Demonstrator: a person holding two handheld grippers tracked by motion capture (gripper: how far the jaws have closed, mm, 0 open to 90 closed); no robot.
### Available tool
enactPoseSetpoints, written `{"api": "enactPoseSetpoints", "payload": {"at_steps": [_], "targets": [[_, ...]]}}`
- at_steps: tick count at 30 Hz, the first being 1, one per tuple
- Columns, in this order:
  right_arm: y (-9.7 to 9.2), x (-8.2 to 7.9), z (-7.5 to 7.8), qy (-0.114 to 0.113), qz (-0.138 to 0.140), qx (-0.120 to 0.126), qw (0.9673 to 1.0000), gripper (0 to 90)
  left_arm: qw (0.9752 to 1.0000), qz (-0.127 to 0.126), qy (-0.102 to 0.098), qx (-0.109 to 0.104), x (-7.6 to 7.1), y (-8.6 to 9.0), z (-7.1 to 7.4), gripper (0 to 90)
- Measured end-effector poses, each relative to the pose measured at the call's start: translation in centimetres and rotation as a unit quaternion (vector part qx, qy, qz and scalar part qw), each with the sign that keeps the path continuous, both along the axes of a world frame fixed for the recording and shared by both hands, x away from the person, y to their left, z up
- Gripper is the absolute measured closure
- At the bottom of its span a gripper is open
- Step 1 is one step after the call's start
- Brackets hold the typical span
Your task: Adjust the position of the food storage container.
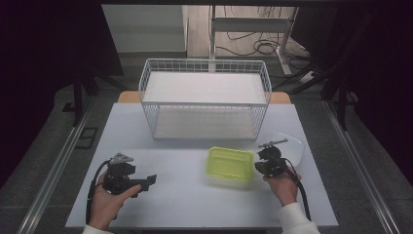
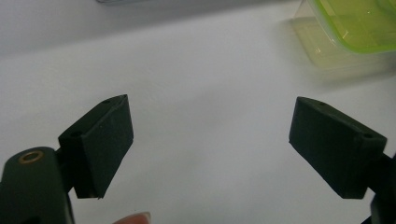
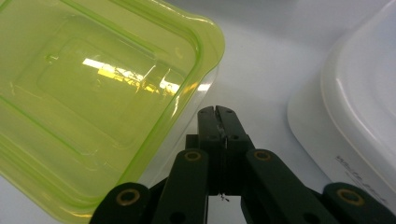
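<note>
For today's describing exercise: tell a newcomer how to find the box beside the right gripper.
Start at the white wire basket at the table's far side. In front of it, toward the right, sits the container with the yellow-green lid, beside the shut right gripper. Its bright translucent lid sets it apart from the plain white container further right.

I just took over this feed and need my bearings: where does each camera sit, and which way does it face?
High view: above the table's near edge, facing forward and down on the table, wire basket, green box; both forearms and grippers show.
Left gripper view: on the left gripper, looking along its open jaws at bare tabletop; a fingertip shows.
Right gripper view: on the right gripper, jaws shut beside the green box.
All three share the green box.
</note>
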State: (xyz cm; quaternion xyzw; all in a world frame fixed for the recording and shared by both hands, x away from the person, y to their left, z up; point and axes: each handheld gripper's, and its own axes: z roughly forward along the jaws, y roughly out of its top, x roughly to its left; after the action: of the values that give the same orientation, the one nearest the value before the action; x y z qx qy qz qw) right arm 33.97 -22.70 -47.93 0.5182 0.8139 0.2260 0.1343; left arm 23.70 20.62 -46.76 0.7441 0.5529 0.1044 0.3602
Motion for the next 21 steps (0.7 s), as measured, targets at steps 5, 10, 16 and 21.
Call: {"api": "enactPoseSetpoints", "payload": {"at_steps": [5, 10, 16, 21], "targets": [[0.6, 0.1, -0.2, -0.005, 0.006, -0.004, 1.0, 88.9, 1.0, -0.002, 0.001, 0.004, 0.1, -0.1, -0.1, 13.6], [1.4, 0.1, -0.4, -0.013, 0.017, -0.009, 0.9997, 88.9, 1.0, -0.003, 0.0, 0.005, 0.1, -0.2, -0.1, 13.6], [2.8, 0.3, -0.6, -0.017, 0.03, -0.012, 0.9993, 88.9, 1.0, -0.002, -0.001, 0.005, 0.1, -0.1, -0.1, 13.6], [3.7, 0.3, -0.6, -0.017, 0.038, -0.011, 0.9991, 88.9, 1.0, -0.003, -0.002, 0.004, 0.1, -0.1, -0.1, 13.6]]}}
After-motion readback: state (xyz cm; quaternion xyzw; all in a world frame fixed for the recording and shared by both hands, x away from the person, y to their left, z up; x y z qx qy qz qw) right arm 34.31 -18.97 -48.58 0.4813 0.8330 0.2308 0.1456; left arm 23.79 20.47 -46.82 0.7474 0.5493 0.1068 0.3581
